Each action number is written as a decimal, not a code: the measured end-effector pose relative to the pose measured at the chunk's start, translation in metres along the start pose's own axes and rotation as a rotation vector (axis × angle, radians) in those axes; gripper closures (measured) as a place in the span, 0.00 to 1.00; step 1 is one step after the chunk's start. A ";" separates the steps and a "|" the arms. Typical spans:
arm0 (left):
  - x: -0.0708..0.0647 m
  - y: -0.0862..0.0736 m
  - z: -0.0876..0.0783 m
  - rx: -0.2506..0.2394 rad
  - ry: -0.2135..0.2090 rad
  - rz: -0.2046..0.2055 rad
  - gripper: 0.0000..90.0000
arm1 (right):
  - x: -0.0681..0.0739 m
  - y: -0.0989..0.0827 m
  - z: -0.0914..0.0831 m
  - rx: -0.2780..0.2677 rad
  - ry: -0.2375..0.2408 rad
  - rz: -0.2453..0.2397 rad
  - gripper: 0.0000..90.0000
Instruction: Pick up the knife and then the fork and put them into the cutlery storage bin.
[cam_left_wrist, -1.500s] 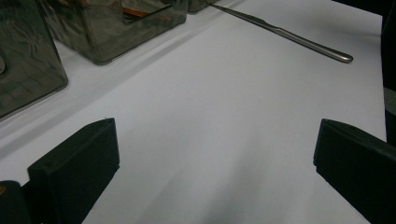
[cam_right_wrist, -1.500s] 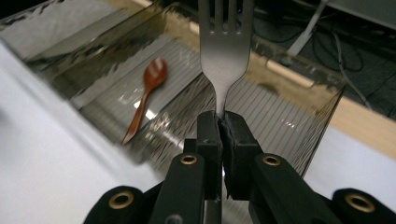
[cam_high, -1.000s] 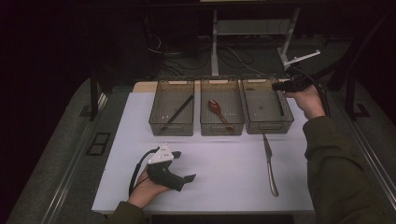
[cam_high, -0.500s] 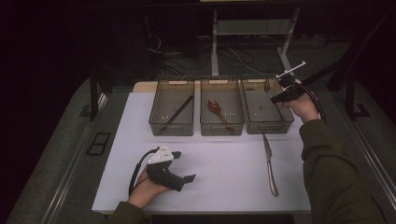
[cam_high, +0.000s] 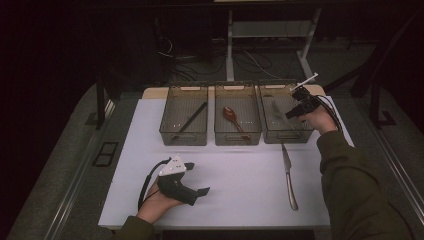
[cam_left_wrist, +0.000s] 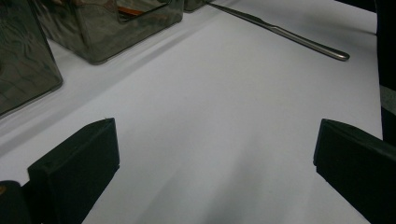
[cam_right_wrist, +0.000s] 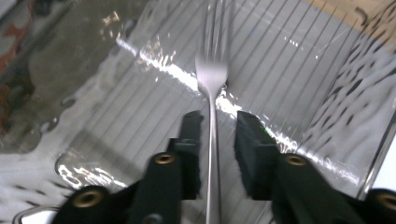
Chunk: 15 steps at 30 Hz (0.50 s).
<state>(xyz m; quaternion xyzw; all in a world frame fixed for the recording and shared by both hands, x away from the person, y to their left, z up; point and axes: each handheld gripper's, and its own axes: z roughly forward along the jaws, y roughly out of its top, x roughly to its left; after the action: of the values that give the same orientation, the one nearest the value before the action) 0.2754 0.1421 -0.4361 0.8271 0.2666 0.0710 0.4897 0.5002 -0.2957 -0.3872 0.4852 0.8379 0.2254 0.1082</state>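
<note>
With its jaws just loosened off the slim steel fork, which lay free between them, the right gripper risked snagging it inside the rightmost clear plastic bin.

3 bins, 1 fork, 1 knife

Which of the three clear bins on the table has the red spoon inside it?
The middle bin: the red spoon lies in it, unlike its two neighbours.
</note>
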 end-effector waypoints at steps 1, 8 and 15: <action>0.000 0.000 0.000 0.000 0.000 0.000 0.00 | -0.001 -0.001 -0.001 -0.014 0.004 0.004 0.71; 0.000 0.000 0.000 0.002 0.000 0.003 0.00 | 0.001 -0.008 -0.024 -0.149 0.065 0.034 0.57; -0.001 0.000 0.001 0.007 0.001 0.006 0.00 | 0.015 -0.026 -0.057 -0.227 0.082 0.041 0.60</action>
<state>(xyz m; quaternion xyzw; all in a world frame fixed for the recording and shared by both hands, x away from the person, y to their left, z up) 0.2752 0.1408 -0.4367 0.8295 0.2645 0.0719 0.4867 0.4500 -0.3091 -0.3488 0.4773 0.8005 0.3407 0.1233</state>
